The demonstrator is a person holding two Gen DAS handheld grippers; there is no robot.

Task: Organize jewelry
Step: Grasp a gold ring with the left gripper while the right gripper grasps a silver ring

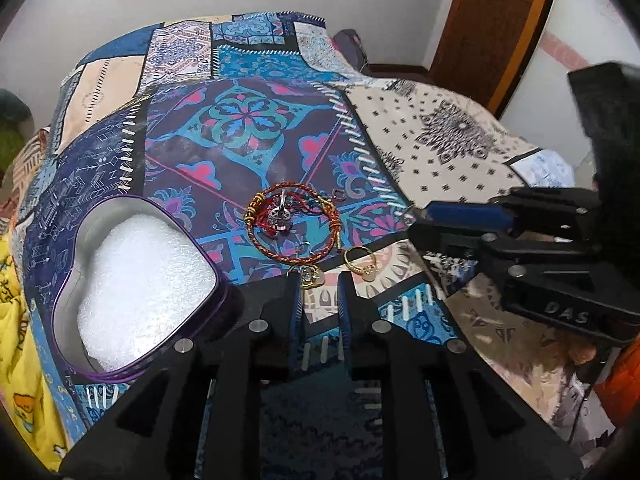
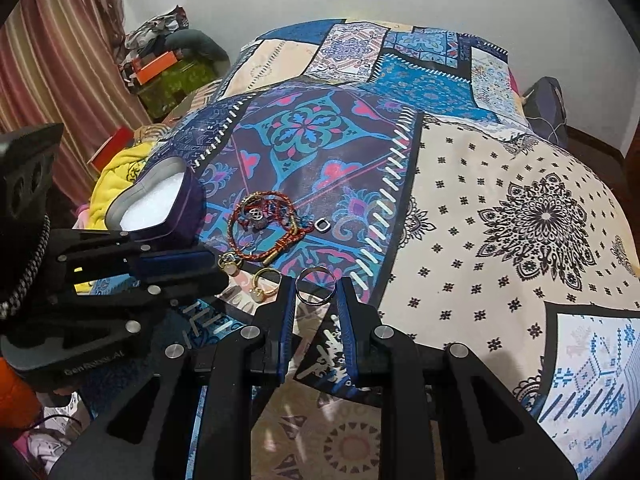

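Observation:
On the patchwork bedspread [image 1: 440, 128] lies a tangle of red and gold braided bracelets [image 1: 292, 216] [image 2: 264, 224]. A heart-shaped purple box [image 1: 68, 300] [image 2: 188, 200] lined with white foam sits left of them. My left gripper [image 1: 319, 284] [image 2: 222, 270] stands open with only cloth between its fingers; a gold pendant [image 1: 310, 274] [image 2: 231, 262] lies at its left fingertip and a gold ring [image 1: 360, 264] [image 2: 264, 286] just beyond the right one. My right gripper [image 2: 316, 286] [image 1: 412, 222] is shut on a silver ring [image 2: 316, 287]. A small square silver ring [image 2: 321, 224] [image 1: 338, 196] lies past the bracelets.
A yellow blanket [image 2: 116, 172] bunches at the bed's left edge behind the box. Orange boxes and clutter [image 2: 156, 64] stand by striped curtains at the back left. A wooden door frame [image 1: 488, 20] rises behind the bed. The cream mandala patch [image 2: 520, 220] spreads to the right.

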